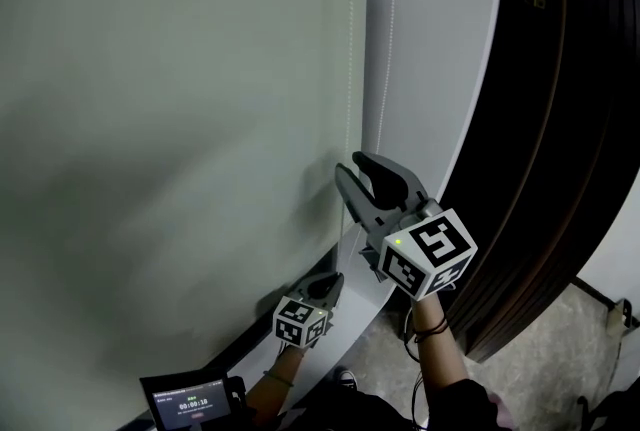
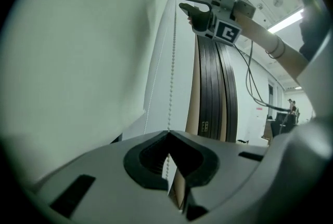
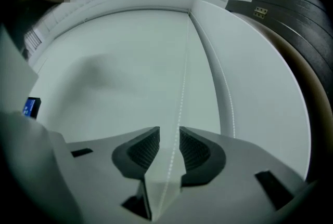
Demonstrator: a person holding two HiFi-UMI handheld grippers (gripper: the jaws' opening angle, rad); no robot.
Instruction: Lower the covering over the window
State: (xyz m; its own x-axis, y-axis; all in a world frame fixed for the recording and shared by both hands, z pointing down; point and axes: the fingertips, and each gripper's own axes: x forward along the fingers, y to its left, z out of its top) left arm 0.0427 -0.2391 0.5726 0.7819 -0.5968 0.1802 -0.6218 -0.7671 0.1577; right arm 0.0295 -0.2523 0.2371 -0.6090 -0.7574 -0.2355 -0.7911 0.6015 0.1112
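Roller blind of pale greenish-white fabric (image 1: 170, 99) hangs flat over the window and fills the left of the head view. Bottom edge not clear, so how far down it is can't be told. Left tool (image 2: 169, 134), low down, is pressed together at the tips, pinching the thin white bead chain (image 2: 171, 62) right at the apex. Right tool (image 3: 169, 142), higher up, is spread: the chain runs between its ridged black pads (image 3: 145, 147) with a gap each side, nothing gripped. Second strand of chain (image 3: 229, 98) hangs just beside, along the white wall strip (image 1: 430, 69). Stack of dark curved panels (image 1: 540, 119) leans further right, apart from both tools.

Likely step: hand-over-hand pull, with the right tool about to take a fresh grip up high.

Risks:
- The chain is thin and free to swing, so the right tool could close beside it and catch nothing.
- Beads may slide through the pads if the pinch is weak.
- If the left tool lets go before the right has bitten, the chain goes slack and the pull is lost.
- Grabbing the second strand by mistake would likely drive the blind up, not down.
- Pulling out at an angle instead of straight down could rub the chain on the fabric edge or jam it at the roller, which is out of view.
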